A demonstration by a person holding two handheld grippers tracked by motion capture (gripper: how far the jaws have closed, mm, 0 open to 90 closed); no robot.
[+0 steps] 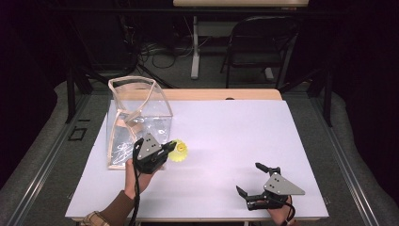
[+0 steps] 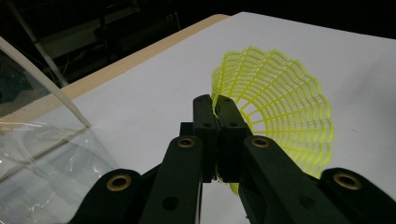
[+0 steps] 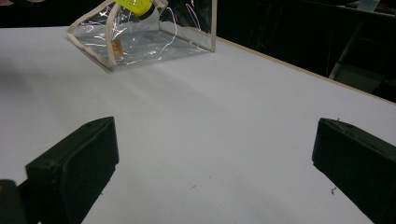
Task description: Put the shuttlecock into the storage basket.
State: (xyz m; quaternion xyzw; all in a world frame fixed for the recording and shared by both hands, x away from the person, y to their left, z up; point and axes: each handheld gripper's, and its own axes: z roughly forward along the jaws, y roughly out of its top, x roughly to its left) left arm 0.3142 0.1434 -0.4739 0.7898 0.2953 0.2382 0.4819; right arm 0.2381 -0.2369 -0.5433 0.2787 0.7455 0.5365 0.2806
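Left gripper (image 1: 168, 147) clamps the yellow shuttlecock (image 1: 179, 151) by its skirt rim, just beside the clear bag (image 1: 136, 113). The bag's opening lies up-left of the held shuttlecock. Right gripper (image 1: 249, 179) idles well apart, jaws spread, nothing between them.

One yellow shuttlecock (image 1: 179, 151) sits at the left gripper's (image 1: 170, 147) tips; one clear bag (image 1: 136, 117) stands beside it.

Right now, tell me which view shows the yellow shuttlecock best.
The left gripper view: the shuttlecock is close, its mesh skirt pinched by the left gripper. The high view shows a small yellow patch; the right gripper view shows a cropped bit at the top edge.
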